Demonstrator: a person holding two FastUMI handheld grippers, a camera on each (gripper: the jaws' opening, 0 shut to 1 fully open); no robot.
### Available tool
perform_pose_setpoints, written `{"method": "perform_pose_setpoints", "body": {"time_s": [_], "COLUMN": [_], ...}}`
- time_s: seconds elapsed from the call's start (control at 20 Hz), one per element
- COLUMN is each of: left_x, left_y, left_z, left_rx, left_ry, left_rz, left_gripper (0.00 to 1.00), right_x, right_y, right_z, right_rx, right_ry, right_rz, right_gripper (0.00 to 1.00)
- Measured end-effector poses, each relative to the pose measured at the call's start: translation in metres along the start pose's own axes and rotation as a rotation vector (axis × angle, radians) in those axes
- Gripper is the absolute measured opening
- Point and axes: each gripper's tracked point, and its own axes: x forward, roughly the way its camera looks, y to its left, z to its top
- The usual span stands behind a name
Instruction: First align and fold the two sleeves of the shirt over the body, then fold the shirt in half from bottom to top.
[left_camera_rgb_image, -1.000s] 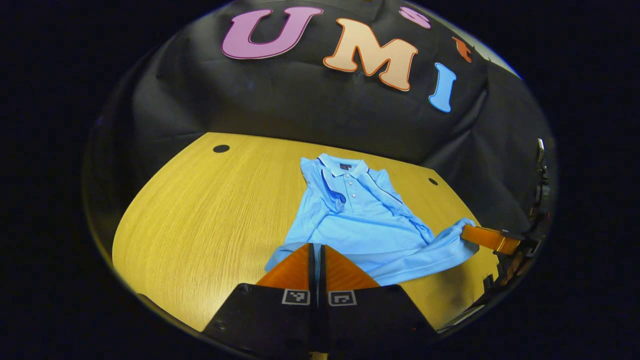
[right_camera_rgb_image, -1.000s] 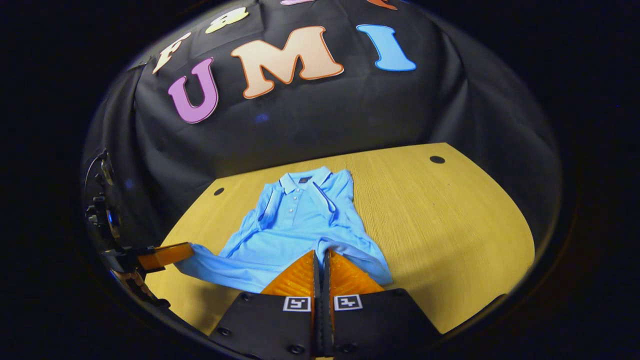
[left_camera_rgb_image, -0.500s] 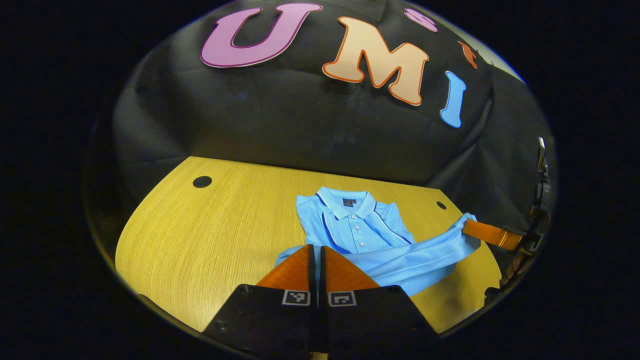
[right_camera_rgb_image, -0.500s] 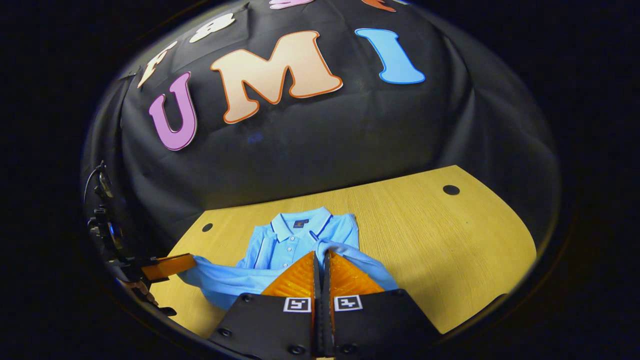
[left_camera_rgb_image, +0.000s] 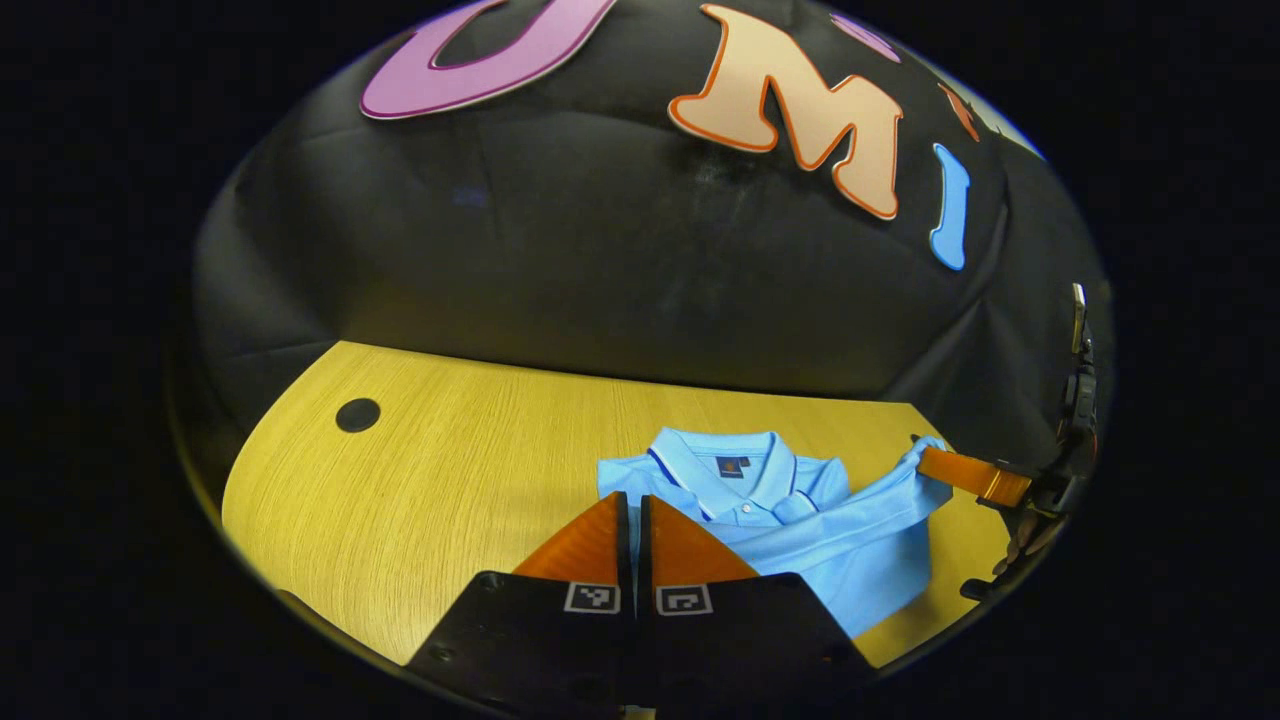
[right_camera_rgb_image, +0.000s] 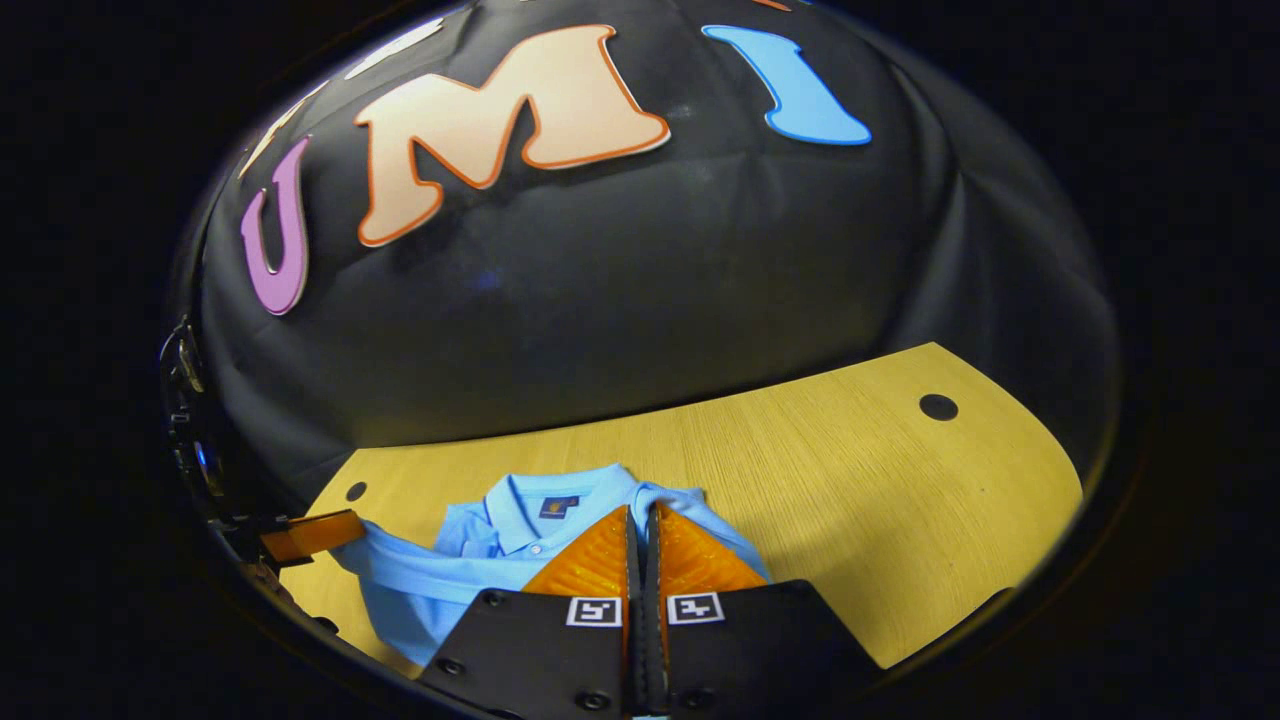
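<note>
The left gripper has its two fingers pressed together on one bottom corner of the blue shirt, and the right gripper is closed the same way on the other corner; from the left gripper view it also shows off to the side, pinching a peak of fabric. Between them the hem hangs as a raised band over the shirt's lower half, close to the collar, while the rest lies on the wooden table. The bottom-to-top fold looks nearly landed. The risk I see is unevenness: if one corner is set down ahead of the other, the hem would lie skewed, and dragging the cloth forward could bunch the folded sleeves beneath or cover the collar
</note>
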Motion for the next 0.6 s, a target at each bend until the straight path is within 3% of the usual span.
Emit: {"method": "perform_pose_setpoints", "body": {"time_s": [0.3,0.35,0.4,0.55,0.6], "left_x": [0.054,0.056,0.052,0.033,0.018], "left_y": [0.003,0.001,-0.005,-0.002,-0.002], "left_z": [-0.025,-0.029,-0.028,-0.011,0.002], "left_rx": [0.033,0.022,0.008,0.019,0.031], "left_ry": [0.035,0.038,0.038,-0.037,-0.079], "left_rz": [-0.021,-0.034,-0.057,-0.007,0.013], "left_gripper": [0.00,0.02,0.10,0.92,0.94], "right_x": [0.049,0.047,0.045,0.021,0.007], "right_y": [-0.013,-0.015,-0.014,-0.008,-0.004], "right_z": [-0.023,-0.026,-0.026,-0.004,0.006], "right_rx": [-0.021,-0.032,-0.051,-0.135,-0.162], "right_ry": [0.059,0.063,0.059,-0.035,-0.076], "right_rz": [-0.063,-0.068,-0.062,-0.054,-0.047], "right_gripper": [0.02,0.10,0.27,0.80,0.98]}}
